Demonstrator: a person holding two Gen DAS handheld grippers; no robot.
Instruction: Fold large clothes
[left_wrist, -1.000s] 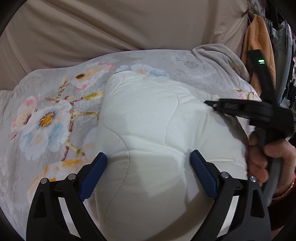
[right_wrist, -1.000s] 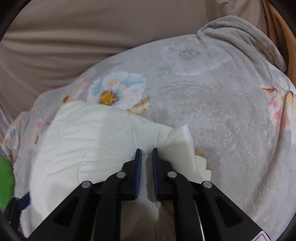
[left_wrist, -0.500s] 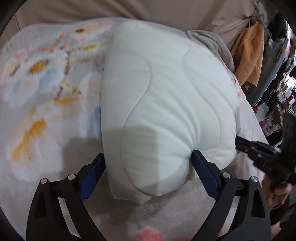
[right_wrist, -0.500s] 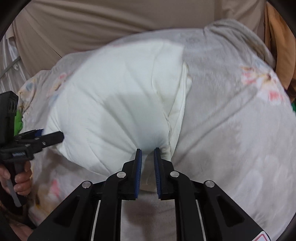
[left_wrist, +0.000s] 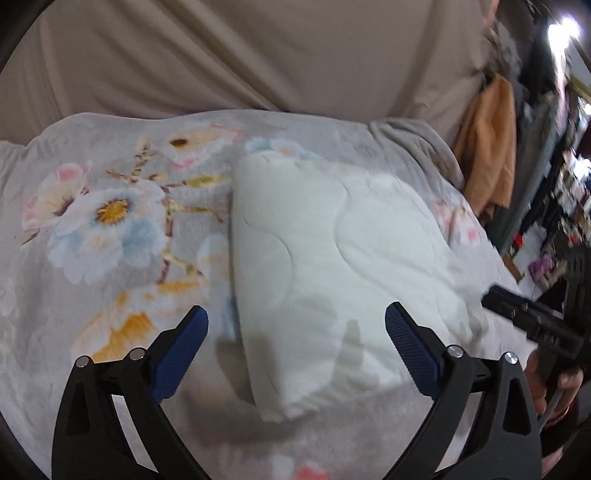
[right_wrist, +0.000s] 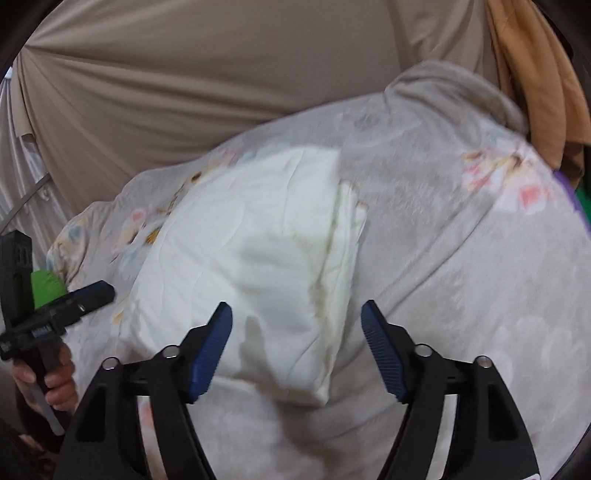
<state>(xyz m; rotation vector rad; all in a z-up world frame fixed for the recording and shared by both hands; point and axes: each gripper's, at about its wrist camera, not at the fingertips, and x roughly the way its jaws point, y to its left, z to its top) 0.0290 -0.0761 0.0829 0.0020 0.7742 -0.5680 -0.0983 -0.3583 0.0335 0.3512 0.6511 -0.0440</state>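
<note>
Folded white quilt (left_wrist: 332, 258) lies on floral blanket (left_wrist: 110, 229). Left hand-held gripper (left_wrist: 295, 332) released, jaws wide. Right hand-held gripper (right_wrist: 295, 325) released too.

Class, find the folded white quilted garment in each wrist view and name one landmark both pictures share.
Left wrist view: the white quilted garment lies centre, slightly right, on the floral blanket, beyond the open left tool.
Right wrist view: the garment lies centre-left, its layered edges facing right, beyond the open right tool.
Shared landmark: the orange cloth hanging at upper right.
</note>
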